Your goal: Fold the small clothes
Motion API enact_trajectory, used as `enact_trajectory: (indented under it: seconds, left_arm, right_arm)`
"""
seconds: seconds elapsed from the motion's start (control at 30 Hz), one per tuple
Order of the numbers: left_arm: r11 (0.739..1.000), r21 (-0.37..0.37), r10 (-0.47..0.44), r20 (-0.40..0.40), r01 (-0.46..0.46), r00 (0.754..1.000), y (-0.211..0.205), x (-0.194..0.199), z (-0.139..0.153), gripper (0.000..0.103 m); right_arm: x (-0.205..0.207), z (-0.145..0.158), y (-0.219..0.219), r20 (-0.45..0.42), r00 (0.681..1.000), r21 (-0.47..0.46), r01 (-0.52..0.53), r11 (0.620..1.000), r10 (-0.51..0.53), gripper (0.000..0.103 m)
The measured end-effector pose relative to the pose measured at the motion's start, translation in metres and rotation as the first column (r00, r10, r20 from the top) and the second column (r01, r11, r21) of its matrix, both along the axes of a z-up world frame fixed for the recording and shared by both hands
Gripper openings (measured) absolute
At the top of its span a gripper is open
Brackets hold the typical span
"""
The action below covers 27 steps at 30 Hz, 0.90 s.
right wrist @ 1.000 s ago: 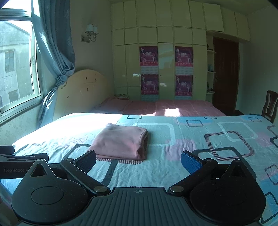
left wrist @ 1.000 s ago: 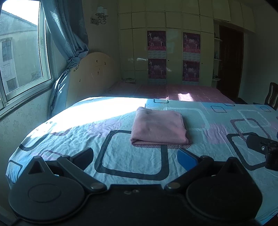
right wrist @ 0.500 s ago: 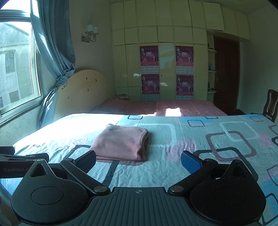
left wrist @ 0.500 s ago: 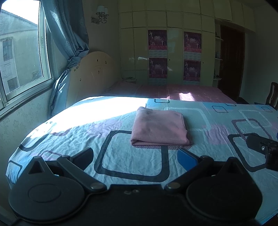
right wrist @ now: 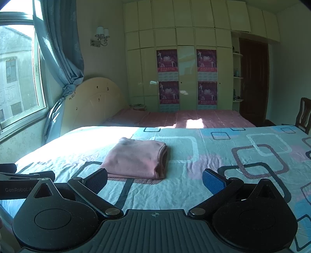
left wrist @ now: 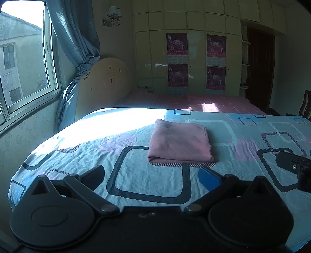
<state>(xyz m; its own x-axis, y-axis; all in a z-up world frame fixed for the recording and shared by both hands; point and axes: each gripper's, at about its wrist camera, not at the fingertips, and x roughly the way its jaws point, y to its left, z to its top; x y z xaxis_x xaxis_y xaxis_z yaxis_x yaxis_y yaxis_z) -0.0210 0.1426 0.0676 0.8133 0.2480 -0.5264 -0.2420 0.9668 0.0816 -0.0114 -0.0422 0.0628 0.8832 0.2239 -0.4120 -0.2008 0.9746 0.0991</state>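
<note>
- I am holding my left gripper (left wrist: 151, 175) with its jaws spread wide, nothing lying between them, hovering over the patterned sheet (left wrist: 147, 186).
- I am holding my right gripper (right wrist: 154, 180) the same way, jaws wide apart and gripping nothing.
- One pink garment (left wrist: 179, 144) is lying folded into a flat rectangle on the sheet, straight ahead of my left jaws and apart from them.
- From my right gripper that same garment (right wrist: 136, 160) is sitting ahead and toward my left finger (right wrist: 96, 180), whose tip is overlapping its near edge in the view; I cannot tell whether they are touching.
- Two fingers are showing on each gripper, four in all; the blue pad (right wrist: 213, 183) is facing inward on my right side.
- My other gripper's black body is poking into each view from the side.
- Beyond the garment, one pink bed (right wrist: 180, 117) is lying against a wardrobe (right wrist: 186, 58) carrying four posters.
- One window (left wrist: 21, 64), one curtain (left wrist: 77, 39) and one wall lamp (left wrist: 113, 15) are standing off to the left of my jaws, and one chair (right wrist: 303, 116) far to the right.
</note>
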Motion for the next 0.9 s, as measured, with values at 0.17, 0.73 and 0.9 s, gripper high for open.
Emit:
enact_trajectory:
  seconds: [0.17, 0.73, 0.9]
  left_arm:
    - [1.0, -0.002, 0.003, -0.004, -0.003, 1.0, 0.0, 0.001, 0.0, 0.103]
    - [1.0, -0.012, 0.001, -0.029, -0.001, 1.0, -0.001, 0.01, -0.005, 0.103]
    - [1.0, -0.018, -0.008, -0.054, 0.007, 0.999, -0.002, 0.02, -0.01, 0.103]
  right_arm:
    - [0.0, 0.0, 0.0, -0.003, 1.0, -0.001, -0.003, 1.0, 0.003, 0.102]
    - [0.006, -0.004, -0.004, -0.014, 1.0, 0.004, -0.001, 1.0, 0.002, 0.102]
    - [0.012, -0.008, -0.006, -0.031, 1.0, 0.006, 0.004, 1.0, -0.004, 0.102]
